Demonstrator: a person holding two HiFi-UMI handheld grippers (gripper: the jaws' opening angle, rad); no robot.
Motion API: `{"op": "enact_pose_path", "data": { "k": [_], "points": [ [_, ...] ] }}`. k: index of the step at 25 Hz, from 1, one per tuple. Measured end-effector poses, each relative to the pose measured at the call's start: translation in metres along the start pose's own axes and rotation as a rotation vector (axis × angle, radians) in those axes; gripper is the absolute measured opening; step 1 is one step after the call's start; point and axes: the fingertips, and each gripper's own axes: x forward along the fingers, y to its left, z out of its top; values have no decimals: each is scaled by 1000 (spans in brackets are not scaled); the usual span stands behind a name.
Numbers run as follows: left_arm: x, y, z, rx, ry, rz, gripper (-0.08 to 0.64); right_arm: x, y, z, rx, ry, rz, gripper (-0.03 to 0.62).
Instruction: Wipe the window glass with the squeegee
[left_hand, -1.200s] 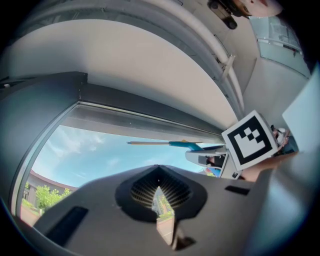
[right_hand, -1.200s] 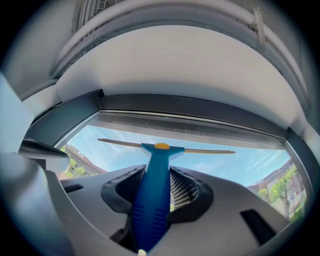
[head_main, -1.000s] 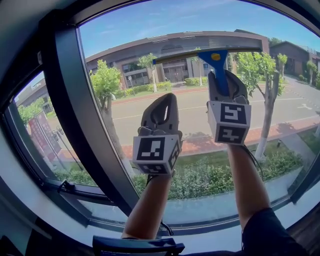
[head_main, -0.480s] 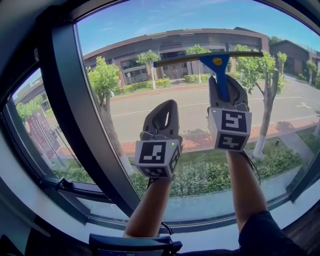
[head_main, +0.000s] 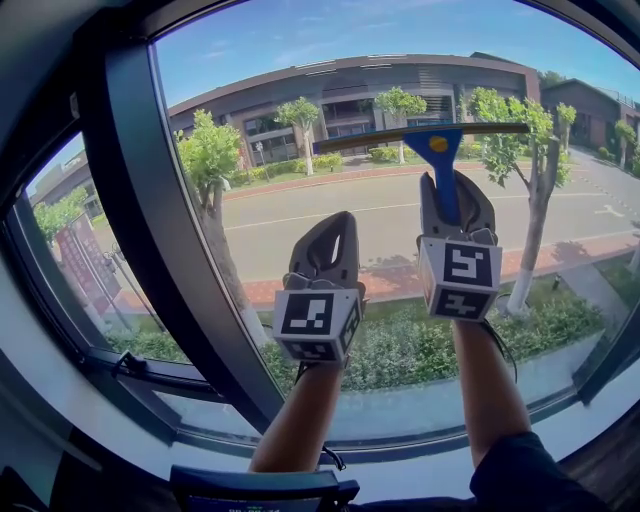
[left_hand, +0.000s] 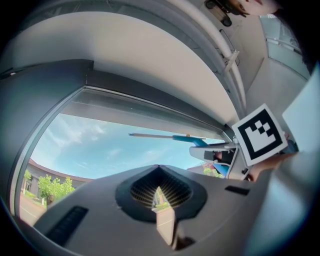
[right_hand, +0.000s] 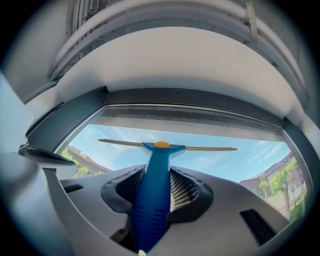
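A squeegee (head_main: 436, 148) with a blue handle, a yellow dot and a long thin blade lies against the window glass (head_main: 300, 80), blade level across the pane. My right gripper (head_main: 452, 210) is shut on its blue handle (right_hand: 152, 197), with the blade (right_hand: 167, 145) above the jaws. To the left and slightly lower is my left gripper (head_main: 327, 250), shut with nothing in it, close to the pane. From the left gripper view the squeegee (left_hand: 172, 136) shows at the upper right, beside the right gripper's marker cube (left_hand: 260, 134).
A thick dark window frame post (head_main: 150, 200) runs down the left of the pane, with a smaller pane and its handle (head_main: 128, 365) further left. A dark sill (head_main: 400, 445) runs below. Outside are a road, trees and a building.
Both grippers and the squeegee have slid downward along the glass; the blade now sits lower against the building outside.
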Motion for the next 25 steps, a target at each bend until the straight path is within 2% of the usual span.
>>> {"op": "enact_pose_path", "data": {
  "k": [19, 25],
  "points": [
    [-12, -9, -22, 0, 45, -7, 2, -27, 6, -39, 33, 39, 7, 138],
    [-15, -20, -42, 7, 95, -44, 2, -35, 9, -57, 43, 61, 23, 138]
  ]
}}
